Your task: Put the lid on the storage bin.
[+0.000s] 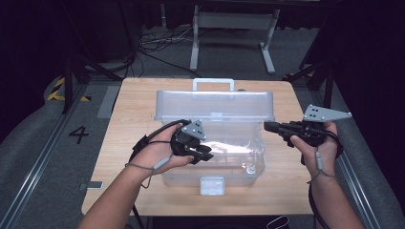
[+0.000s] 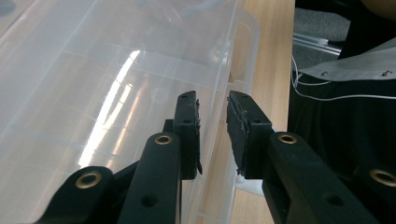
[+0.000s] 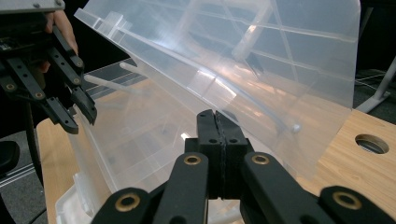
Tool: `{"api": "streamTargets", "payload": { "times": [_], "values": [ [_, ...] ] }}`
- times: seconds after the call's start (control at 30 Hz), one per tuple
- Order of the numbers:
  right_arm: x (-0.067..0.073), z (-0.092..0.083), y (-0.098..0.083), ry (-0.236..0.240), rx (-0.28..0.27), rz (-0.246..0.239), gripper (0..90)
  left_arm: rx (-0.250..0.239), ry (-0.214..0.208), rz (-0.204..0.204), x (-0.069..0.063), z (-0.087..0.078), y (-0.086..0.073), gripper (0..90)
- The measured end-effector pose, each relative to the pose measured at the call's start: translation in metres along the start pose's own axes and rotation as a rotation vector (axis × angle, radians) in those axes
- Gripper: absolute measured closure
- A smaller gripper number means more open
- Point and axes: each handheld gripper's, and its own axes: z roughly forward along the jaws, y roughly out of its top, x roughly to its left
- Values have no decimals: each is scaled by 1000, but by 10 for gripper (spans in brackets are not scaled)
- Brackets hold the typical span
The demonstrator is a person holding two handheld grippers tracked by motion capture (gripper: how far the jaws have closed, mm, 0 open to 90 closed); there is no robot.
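While the clear plastic box (image 1: 212,143) stands near the middle of the bench (image 1: 119,143) with its lid (image 1: 215,105) raised at the far side, nothing can be made out inside it. The left tongs (image 2: 213,126) are released, the near left wall rim lying between the pads untouched. The right tongs (image 3: 216,140) are clenched on nothing, just beside the right wall. Bare bench is left on both sides.

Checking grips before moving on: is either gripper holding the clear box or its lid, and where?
Neither. The left gripper straddles the clear box's wall, pads apart from it. The right gripper is shut on nothing, beside the raised lid.
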Motion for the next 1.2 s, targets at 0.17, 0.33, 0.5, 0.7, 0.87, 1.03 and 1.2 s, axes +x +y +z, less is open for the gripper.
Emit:
{"api": "streamTargets", "payload": {
  "times": [0.17,0.33,0.5,0.7,0.87,1.03,1.2],
  "values": [
    [0,-1,0,1,4,0,900,-39,5,-18,0,-13,-7,724],
    [-1,-1,2,6,16,-6,900,-95,55,-79,2,-34,-23,729],
    [-1,-2,1,7,16,-9,900,-137,98,-137,6,-50,-39,748],
    [-1,-2,1,3,15,-11,900,-163,138,-166,10,-63,-54,748],
    [0,-3,1,3,17,-11,900,-174,185,-191,13,-70,-65,744],
    [1,-3,0,3,19,-9,900,-156,282,-259,20,-76,-79,739],
    [1,-4,-1,2,15,-10,900,-178,282,-290,24,-80,-88,732]
  ]
}}
